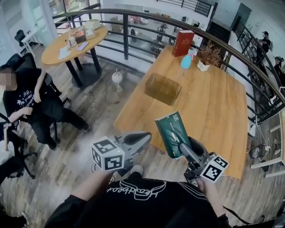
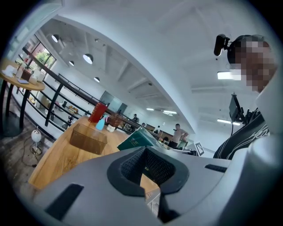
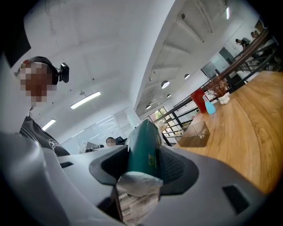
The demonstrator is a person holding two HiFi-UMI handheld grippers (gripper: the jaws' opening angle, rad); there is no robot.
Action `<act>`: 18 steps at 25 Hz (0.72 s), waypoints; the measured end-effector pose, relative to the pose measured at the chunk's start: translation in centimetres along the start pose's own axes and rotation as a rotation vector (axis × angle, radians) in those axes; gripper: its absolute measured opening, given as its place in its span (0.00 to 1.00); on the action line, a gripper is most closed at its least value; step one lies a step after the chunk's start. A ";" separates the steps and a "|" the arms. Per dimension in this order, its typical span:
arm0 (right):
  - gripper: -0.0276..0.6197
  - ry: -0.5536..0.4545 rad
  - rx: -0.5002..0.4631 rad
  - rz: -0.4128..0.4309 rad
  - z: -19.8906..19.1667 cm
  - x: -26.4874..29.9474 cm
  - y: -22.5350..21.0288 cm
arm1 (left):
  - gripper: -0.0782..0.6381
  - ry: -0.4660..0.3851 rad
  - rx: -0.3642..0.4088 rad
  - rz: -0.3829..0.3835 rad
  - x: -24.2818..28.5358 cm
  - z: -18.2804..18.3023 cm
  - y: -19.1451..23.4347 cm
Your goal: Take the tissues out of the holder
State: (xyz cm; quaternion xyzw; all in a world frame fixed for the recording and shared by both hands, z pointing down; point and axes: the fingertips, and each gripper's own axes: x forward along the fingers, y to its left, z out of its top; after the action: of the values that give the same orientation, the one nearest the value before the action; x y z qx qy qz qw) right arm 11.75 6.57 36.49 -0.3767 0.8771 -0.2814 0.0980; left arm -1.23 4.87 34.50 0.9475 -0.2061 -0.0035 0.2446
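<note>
The right gripper (image 1: 181, 149) is clamped on the lower end of a dark green, soft-wrapped rectangular tissue pack (image 1: 170, 132). In the right gripper view both pads are seen pressed against the pack's (image 3: 143, 148) flat sides, with its crimped end bunched just in front of the camera. The pack is held upright and slightly tilted in the air over the near edge of the long light-wood table (image 1: 213, 111), well apart from the transparent brown-tinted rectangular holder (image 1: 162, 88). The holder is set on the table's left portion. The left gripper (image 1: 143, 138) is held level beside the table's near corner with its jaws brought together and nothing between them. In its own view only a hollow between the pads (image 2: 166, 167) is left, and table wood is seen through it. At the far end of the table a red upright box (image 1: 182, 43), a light blue bottle (image 1: 186, 61) and a small dried plant in a white pot (image 1: 208, 55) are grouped near one another. A curved black railing (image 1: 133, 13) is run behind the table. To the left, a round wooden table (image 1: 55, 52) carrying small items is placed, and a seated person in black clothing (image 1: 31, 100) is positioned near it. A white ball-shaped object (image 1: 116, 77) is located on the plank floor between the two tables.
</note>
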 end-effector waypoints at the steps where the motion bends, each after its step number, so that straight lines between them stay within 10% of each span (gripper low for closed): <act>1: 0.40 -0.004 0.008 0.007 -0.3 -1.0 0.4 | 0.13 0.002 0.001 0.004 -0.1 -0.6 -1.0; 18: 0.39 -0.013 0.089 0.087 -7.1 -18.0 8.1 | 0.13 -0.018 0.012 0.020 -3.1 -10.8 -19.2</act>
State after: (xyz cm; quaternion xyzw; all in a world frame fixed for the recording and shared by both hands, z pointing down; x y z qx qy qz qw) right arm 16.67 26.95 37.00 -0.3353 0.8786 -0.3132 0.1324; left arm 4.57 26.29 34.78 0.9467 -0.2177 -0.0085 0.2371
